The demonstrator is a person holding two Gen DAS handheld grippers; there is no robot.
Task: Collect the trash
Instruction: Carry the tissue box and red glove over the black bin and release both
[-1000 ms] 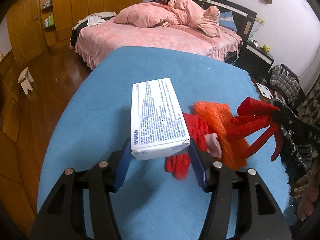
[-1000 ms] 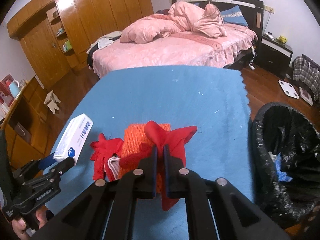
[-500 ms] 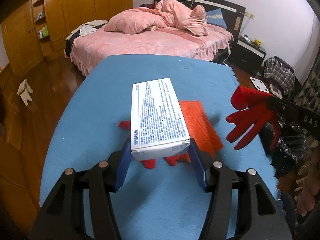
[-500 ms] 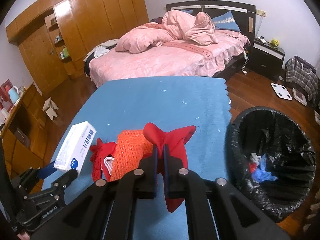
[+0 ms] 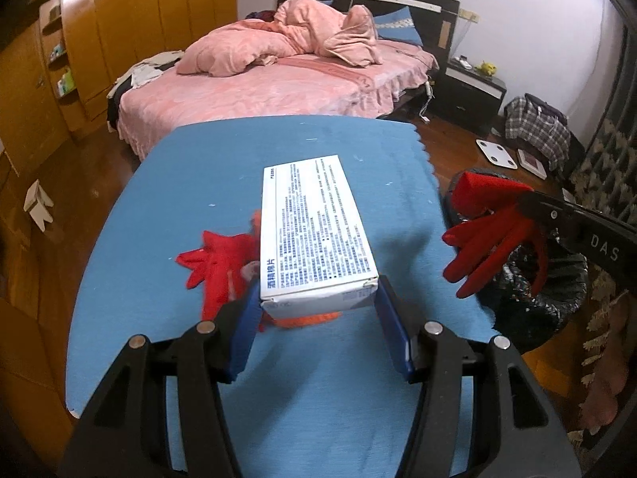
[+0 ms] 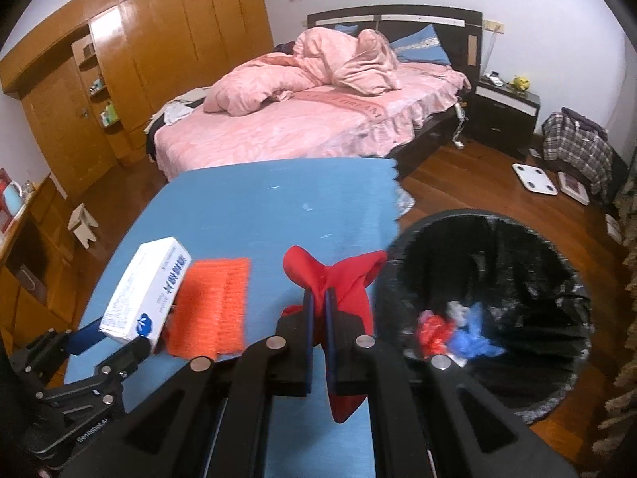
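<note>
My left gripper (image 5: 316, 298) is shut on a white box with blue print (image 5: 314, 231), held above the blue table (image 5: 247, 163); the box also shows in the right wrist view (image 6: 145, 294). My right gripper (image 6: 317, 294) is shut on a red glove (image 6: 342, 275), held over the table's right edge beside the black-lined trash bin (image 6: 493, 239). From the left wrist view that glove (image 5: 485, 231) hangs in front of the bin (image 5: 537, 298). A second red glove (image 5: 217, 267) and an orange mesh cloth (image 6: 213, 302) lie on the table.
The bin holds red, blue and white scraps (image 6: 454, 330). A pink bed (image 6: 302, 119) stands behind the table, a wooden wardrobe (image 6: 131, 59) to the left, a nightstand (image 6: 505, 111), a white scale (image 6: 535, 177) and a plaid bag (image 6: 577, 147) on the floor to the right.
Both grippers have moved right toward the bin with their loads. The held glove is off the table's middle and at its right edge; the second glove and orange cloth stayed behind.
</note>
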